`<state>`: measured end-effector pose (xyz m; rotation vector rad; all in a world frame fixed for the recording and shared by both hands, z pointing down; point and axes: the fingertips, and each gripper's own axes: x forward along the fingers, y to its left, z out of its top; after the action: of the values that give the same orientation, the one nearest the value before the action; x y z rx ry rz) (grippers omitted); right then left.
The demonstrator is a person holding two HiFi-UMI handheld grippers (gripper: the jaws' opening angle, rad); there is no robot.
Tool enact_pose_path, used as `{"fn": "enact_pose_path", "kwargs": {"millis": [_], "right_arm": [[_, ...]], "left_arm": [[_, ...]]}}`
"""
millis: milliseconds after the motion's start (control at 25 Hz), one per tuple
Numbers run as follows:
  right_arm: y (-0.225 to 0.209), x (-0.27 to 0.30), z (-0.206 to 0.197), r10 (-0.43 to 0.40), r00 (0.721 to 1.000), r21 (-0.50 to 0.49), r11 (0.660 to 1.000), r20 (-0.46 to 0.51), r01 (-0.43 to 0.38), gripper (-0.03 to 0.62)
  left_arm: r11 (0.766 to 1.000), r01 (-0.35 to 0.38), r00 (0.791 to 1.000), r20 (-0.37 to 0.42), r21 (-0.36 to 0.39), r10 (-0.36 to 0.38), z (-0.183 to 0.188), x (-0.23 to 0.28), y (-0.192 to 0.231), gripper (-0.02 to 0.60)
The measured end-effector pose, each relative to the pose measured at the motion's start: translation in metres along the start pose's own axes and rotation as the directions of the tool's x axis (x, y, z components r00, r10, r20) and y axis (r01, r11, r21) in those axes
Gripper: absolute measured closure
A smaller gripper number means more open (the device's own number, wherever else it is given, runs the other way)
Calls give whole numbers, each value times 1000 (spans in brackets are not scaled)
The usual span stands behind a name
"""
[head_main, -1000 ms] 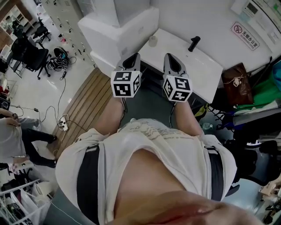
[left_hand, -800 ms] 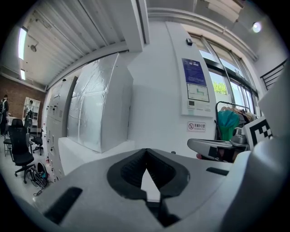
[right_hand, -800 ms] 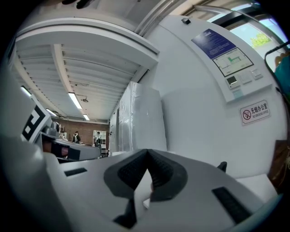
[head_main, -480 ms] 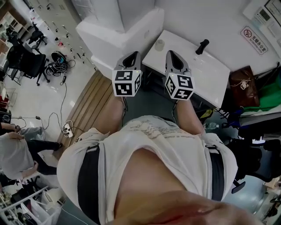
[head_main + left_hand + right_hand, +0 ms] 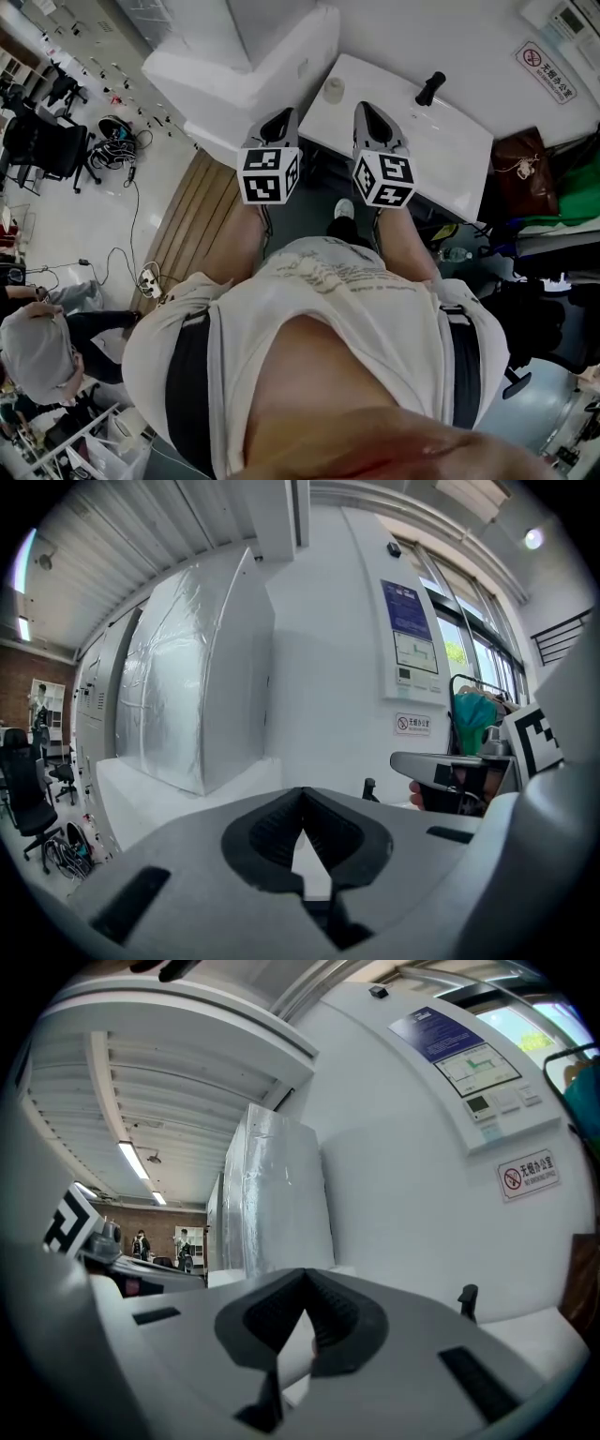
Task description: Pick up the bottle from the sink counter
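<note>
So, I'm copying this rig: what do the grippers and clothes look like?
The left gripper and right gripper are grey with black ribbed pads; each carries a white cube with black square markers. The T-shirt is pale, printed.

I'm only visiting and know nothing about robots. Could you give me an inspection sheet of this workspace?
Surface: white sink counter against the wall.
Job's things: small pale bottle, upright near the counter's left end, untouched.
Clutter: black tap on the counter.
Grippers: left claw and right claw both shut, empty, neither on the bottle.
Cables: power strip with its leads on the floor, left.
Surroundings: brown bag, office chair, wall sign.
</note>
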<state>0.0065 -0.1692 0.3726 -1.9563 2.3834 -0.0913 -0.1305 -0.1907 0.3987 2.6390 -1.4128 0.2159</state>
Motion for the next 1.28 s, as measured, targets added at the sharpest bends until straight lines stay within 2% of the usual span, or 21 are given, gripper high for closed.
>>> {"fn": "enact_pose_path", "kwargs": {"millis": [600, 1040, 1280], "right_arm": [[-78, 84, 2, 31, 1000, 12, 999, 0, -31, 571], [-115, 154, 3, 101, 995, 21, 995, -4, -101, 571], [-130, 183, -8, 151, 988, 24, 988, -28, -150, 571]], "left_arm": [[999, -30, 1000, -2, 18, 30, 19, 111, 3, 560], [996, -88, 996, -4, 11, 88, 34, 186, 16, 560], [993, -119, 993, -21, 10, 119, 28, 221, 23, 560]]}}
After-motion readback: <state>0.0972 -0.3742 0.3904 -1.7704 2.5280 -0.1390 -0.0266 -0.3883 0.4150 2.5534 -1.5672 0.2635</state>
